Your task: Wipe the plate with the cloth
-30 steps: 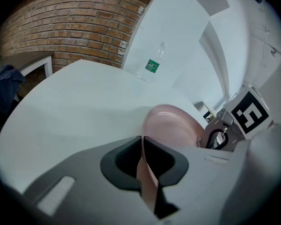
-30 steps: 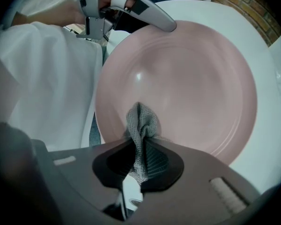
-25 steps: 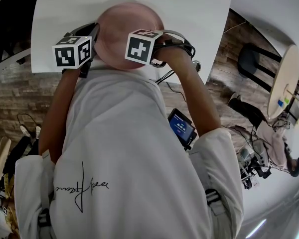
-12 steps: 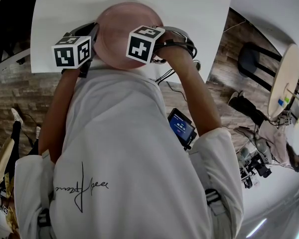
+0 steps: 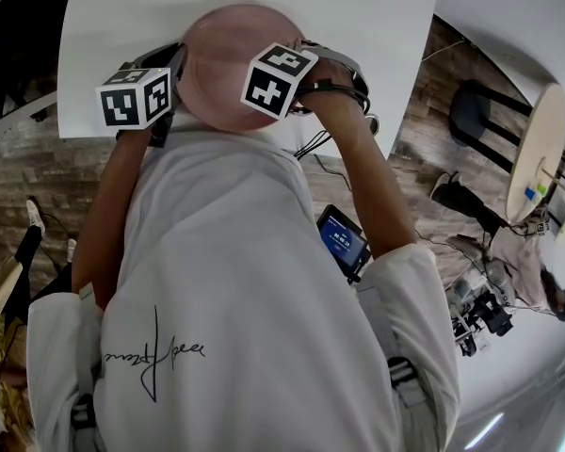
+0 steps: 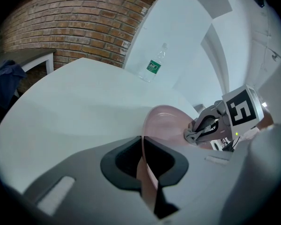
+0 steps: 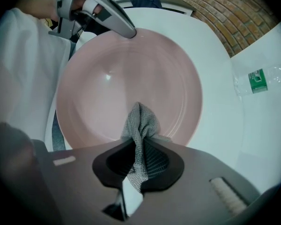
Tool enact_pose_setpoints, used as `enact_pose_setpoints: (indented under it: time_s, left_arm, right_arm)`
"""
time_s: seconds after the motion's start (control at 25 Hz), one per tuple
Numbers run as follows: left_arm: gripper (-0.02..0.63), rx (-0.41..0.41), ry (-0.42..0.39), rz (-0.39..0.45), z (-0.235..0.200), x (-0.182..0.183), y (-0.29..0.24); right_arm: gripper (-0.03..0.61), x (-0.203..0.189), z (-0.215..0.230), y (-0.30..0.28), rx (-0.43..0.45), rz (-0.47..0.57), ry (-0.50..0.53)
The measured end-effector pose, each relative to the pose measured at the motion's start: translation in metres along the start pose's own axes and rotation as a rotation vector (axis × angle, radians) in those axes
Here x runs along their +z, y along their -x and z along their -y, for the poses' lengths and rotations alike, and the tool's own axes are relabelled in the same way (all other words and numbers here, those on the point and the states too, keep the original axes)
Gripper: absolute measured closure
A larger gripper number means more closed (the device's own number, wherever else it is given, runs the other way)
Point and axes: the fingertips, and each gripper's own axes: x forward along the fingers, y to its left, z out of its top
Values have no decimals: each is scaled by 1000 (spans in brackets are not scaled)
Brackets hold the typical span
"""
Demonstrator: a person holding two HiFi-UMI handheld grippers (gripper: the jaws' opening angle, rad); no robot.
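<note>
The plate point(image 5: 221, 59) sits on the tabletop point(image 5: 358, 8) at its near edge, just before the person. Its left rim is in the left claw point(image 6: 147, 172). The right claw point(image 7: 133, 172) holds the cloth point(image 7: 140, 125) over its near right part, and a bottle point(image 7: 255, 78) is well beyond it.

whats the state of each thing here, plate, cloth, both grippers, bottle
plate: rim clamped by the left gripper, face bare
cloth: bunched, pinched in the right gripper, tip over the plate's face
left gripper: shut on the plate's rim
right gripper: shut on the cloth
bottle: standing upright on the table
</note>
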Motion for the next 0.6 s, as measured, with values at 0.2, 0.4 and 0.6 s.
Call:
enact_pose_setpoints:
  time_s: [0.2,0.4,0.6]
  left_arm:
    - [583,-2,0,2,0,0,-2]
    - [583,-1,1,1,-1,1,-1]
    - [581,9,-8,5,2,0,-1]
  right_arm:
    - [540,5,11,1,-54,70,-72]
    - [541,14,22,5,-111,154,-153]
    - [541,21,32,10,-140,294,-269]
